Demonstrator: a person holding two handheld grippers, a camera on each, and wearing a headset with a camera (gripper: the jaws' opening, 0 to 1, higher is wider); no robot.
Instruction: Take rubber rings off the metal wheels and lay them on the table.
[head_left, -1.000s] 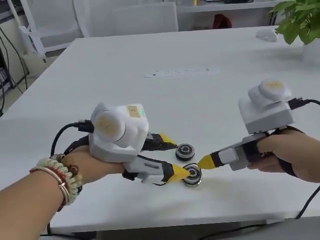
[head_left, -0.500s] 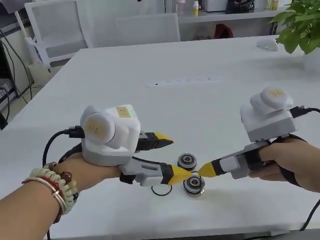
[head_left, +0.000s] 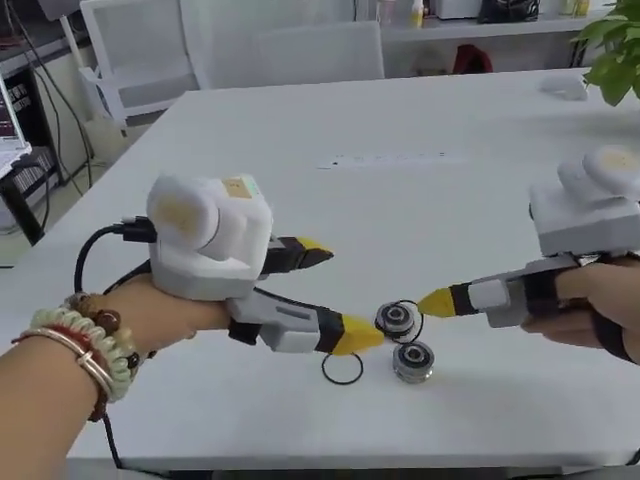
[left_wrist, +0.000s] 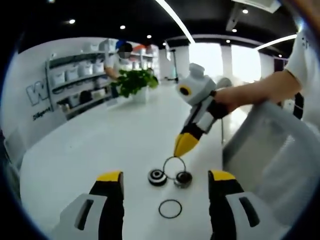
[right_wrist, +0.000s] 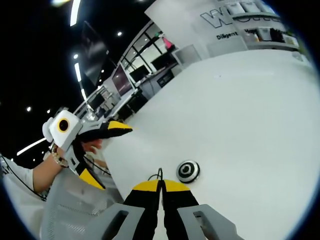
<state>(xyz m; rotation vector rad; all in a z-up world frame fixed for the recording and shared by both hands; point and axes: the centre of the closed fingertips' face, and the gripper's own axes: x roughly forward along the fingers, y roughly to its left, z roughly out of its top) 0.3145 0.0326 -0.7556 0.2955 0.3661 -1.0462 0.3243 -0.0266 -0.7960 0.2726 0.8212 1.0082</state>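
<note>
My left claw (head_left: 335, 292) is spread wide and grips nothing. Its lower tip sits just beside the far wheel (head_left: 397, 321), though I cannot tell if it touches. In front of that tip a loose ring (head_left: 342, 368) lies flat on the table (head_left: 250, 140), so I judge one ring already done. The near wheel (head_left: 413, 362) stands just beside the far one, and I cannot make out whether it is bare.

The step in hand is stripping the far wheel. Its ring (left_wrist: 174, 167) stands up off one side of it, with the other side down at the wheel. My right claw (head_left: 430, 302) has its jaws pressed together on the top of that ring, as best I can see from the thin black line at the tips in the right gripper view.

Next, I think, I must brace the wheel with the left tip, draw the ring up and clear with the right, then lay it near the loose ring and part the jaws.
</note>
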